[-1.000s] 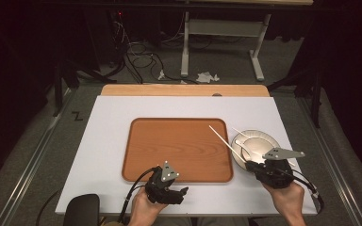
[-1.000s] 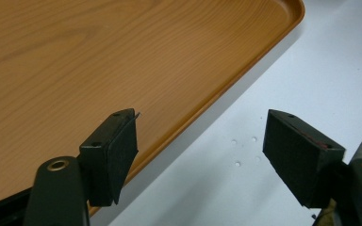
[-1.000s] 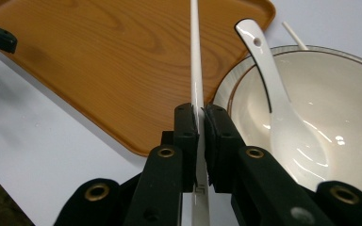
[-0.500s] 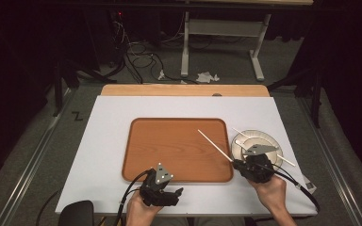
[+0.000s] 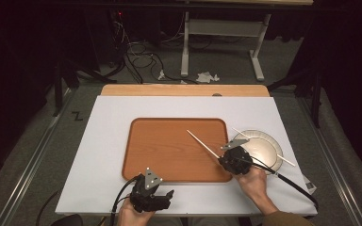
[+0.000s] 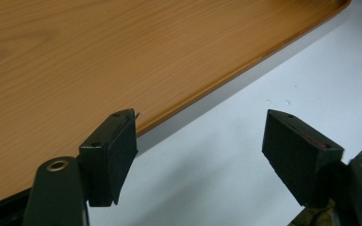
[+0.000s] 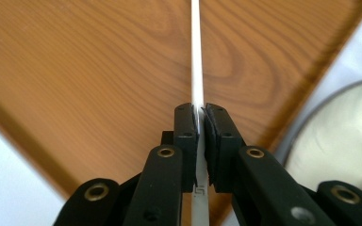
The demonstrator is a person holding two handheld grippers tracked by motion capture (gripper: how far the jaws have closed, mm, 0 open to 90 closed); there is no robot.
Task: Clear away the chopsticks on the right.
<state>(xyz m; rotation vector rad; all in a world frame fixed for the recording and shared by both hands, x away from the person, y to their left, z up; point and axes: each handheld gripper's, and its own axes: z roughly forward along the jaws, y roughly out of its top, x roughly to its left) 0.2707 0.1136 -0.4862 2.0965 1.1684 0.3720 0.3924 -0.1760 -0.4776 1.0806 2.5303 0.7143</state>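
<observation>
A brown wooden tray (image 5: 169, 150) lies in the middle of the white table. My right gripper (image 5: 223, 159) is shut on a white chopstick (image 5: 202, 143), which points out over the tray's right part. In the right gripper view the chopstick (image 7: 196, 56) runs straight up from the shut gripper (image 7: 201, 110) above the tray (image 7: 99, 70). A second white chopstick (image 5: 285, 160) lies across a pale round plate (image 5: 268, 155) to the right of the tray. My left gripper (image 5: 162, 197) is open near the table's front edge; its view shows the gripper (image 6: 199, 117) empty by the tray's rim (image 6: 207, 89).
The white table top (image 5: 108, 141) has a wooden strip (image 5: 184, 90) along its far edge. Past the table there are cables and a table frame (image 5: 221, 28) on the floor. The plate (image 7: 344, 136) sits close to the tray's right rim.
My right gripper has carried the chopstick leftward, from above the plate to the tray's right edge. The left gripper has drifted slightly toward the table's front edge.
</observation>
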